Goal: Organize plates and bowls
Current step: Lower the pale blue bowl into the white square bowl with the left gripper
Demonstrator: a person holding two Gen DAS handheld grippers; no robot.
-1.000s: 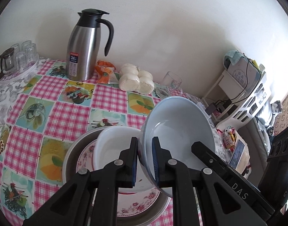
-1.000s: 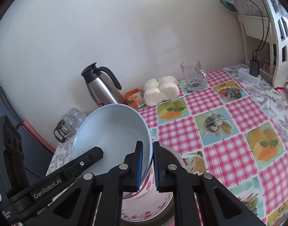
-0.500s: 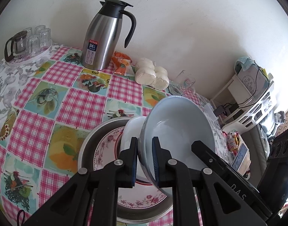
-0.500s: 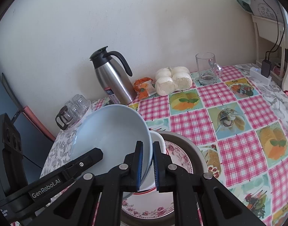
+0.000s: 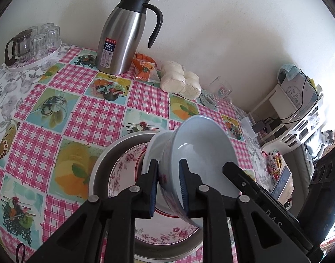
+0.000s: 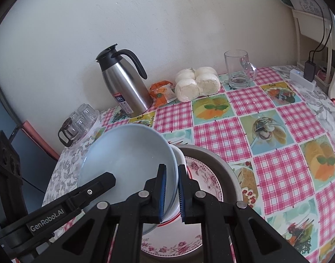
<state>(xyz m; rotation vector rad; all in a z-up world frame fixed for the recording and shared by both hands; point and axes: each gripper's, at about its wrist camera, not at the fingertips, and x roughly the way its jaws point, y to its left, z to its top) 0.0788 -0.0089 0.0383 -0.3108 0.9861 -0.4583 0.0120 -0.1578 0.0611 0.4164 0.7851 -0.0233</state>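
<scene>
While left gripper eases open astride blue bowl, right gripper clamps its rim; only right view shows the mug upright; two bowls, one plate.

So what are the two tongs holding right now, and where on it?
Both grip the pale blue bowl by its rim, on opposite sides: right tongs clamped, left tongs opening around the wall.

The bench is wearing a pink checked cloth. A steel flask, an orange packet, wrapped buns and a glass mug are standing far along the wall; a metal basin is sitting near.
</scene>
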